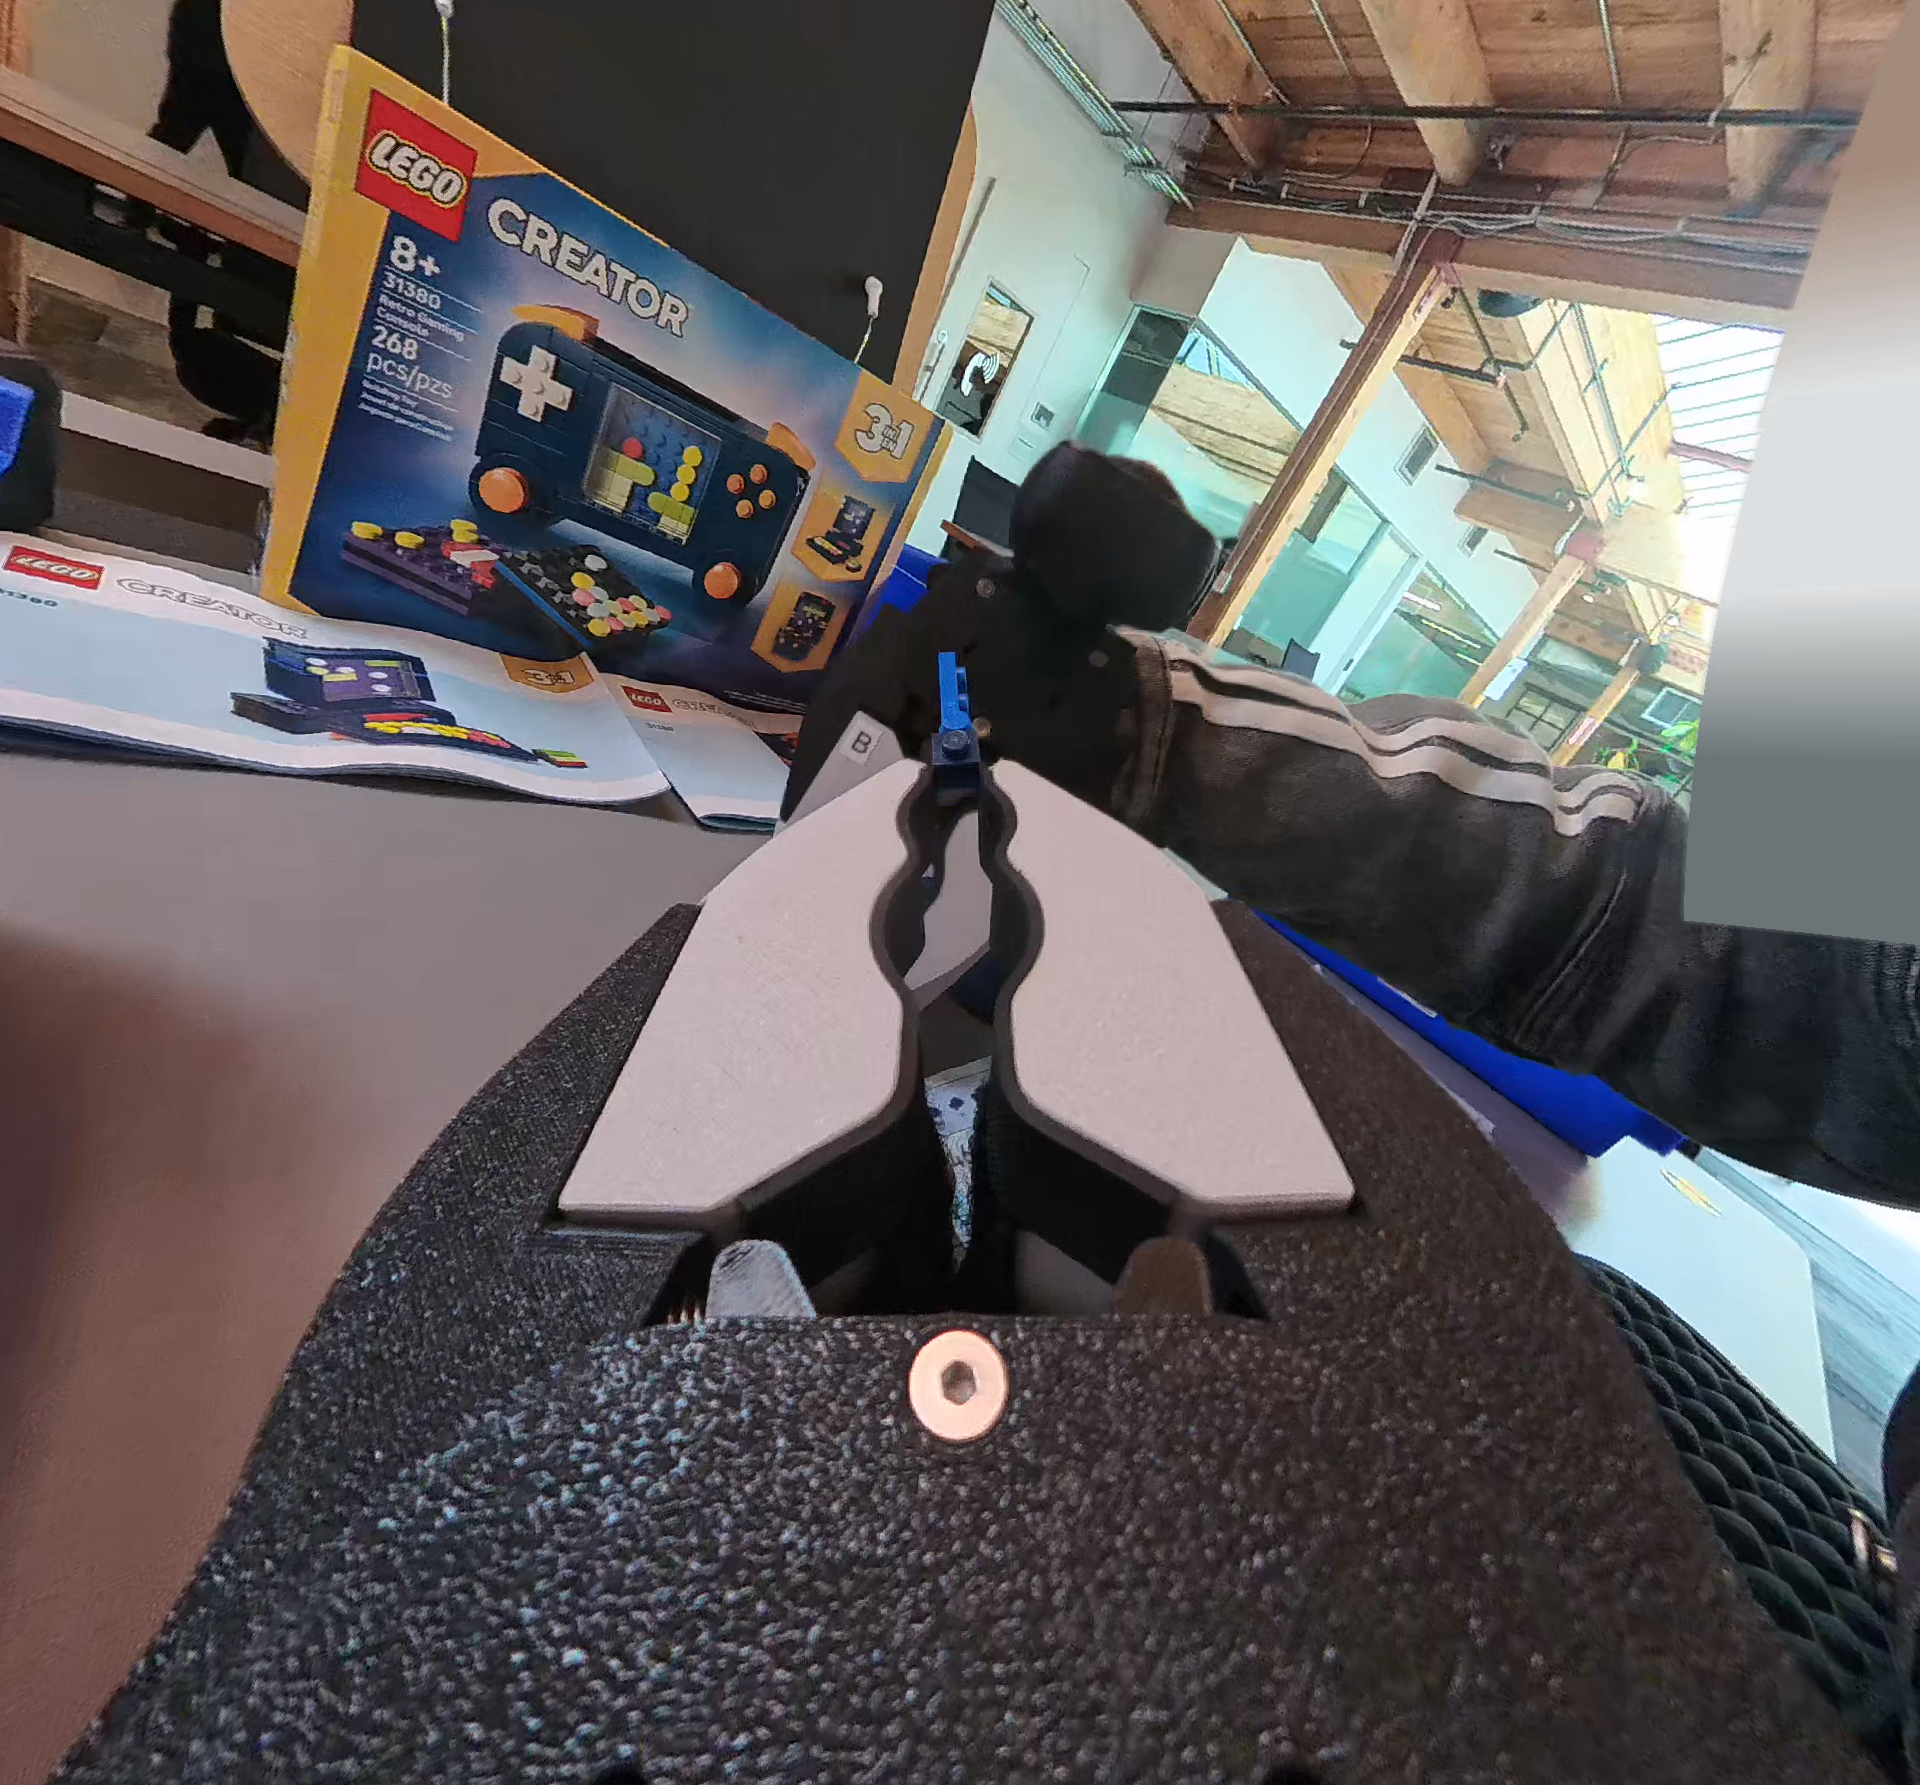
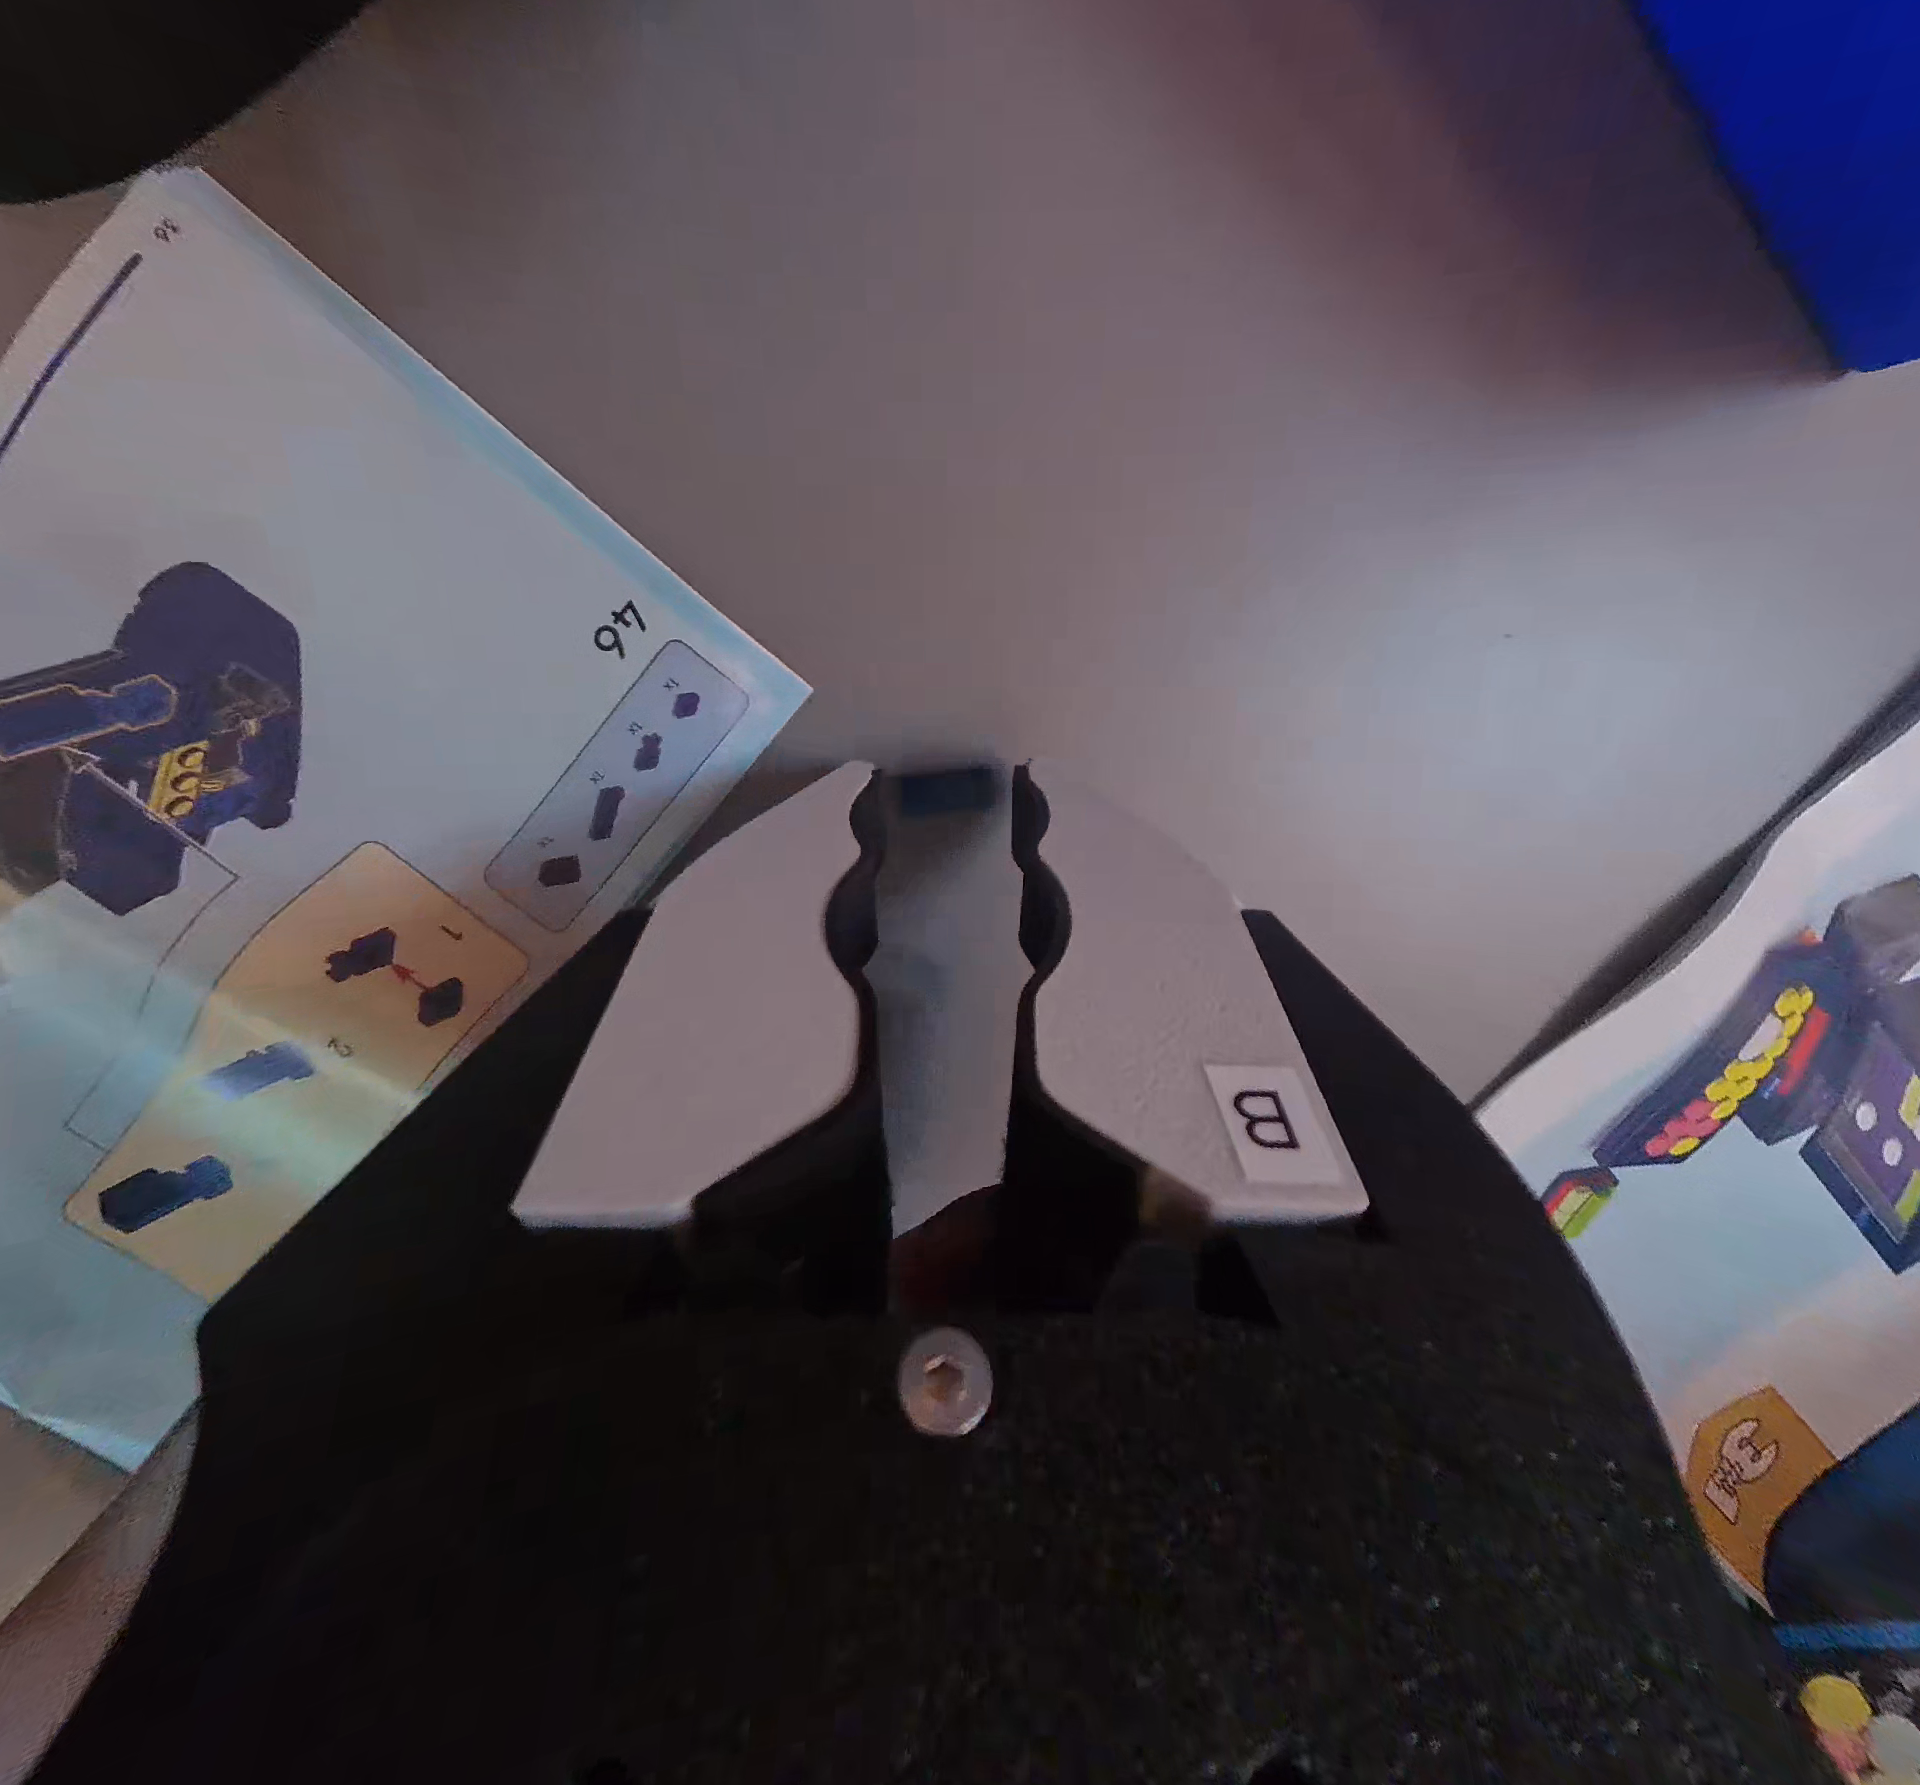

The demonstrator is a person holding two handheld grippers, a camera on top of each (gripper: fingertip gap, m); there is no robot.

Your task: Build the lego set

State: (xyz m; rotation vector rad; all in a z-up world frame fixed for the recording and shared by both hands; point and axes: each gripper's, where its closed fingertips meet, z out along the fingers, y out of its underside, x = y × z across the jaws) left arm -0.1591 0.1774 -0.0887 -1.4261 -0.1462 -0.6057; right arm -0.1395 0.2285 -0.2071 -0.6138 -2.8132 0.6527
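A grey table [image 1: 312, 904] fills the lower left of the left wrist view. At its far side a building-toy box [image 1: 582, 405] stands tilted, with two instruction booklets lying flat in front of it, a larger one [image 1: 260, 686] to the left and a smaller one [image 1: 717, 748] to the right. A blue bin [image 1: 1455, 1039] sits at the right. A person's dark sleeve with pale stripes [image 1: 1403, 821] reaches in from the right, just beyond the fingertips.

The left gripper [image 1: 956, 779] is clamped on a small dark blue brick [image 1: 954, 759], its tips pressed to both sides; a brighter blue piece [image 1: 950, 691] stands upright on that brick.

In the blurred right wrist view an open instruction page [image 2: 364, 696] lies to the left. The right gripper [image 2: 943, 785] has its fingers parted around a small dark blue piece [image 2: 943, 790] at the tips; whether the pads press on it I cannot tell.
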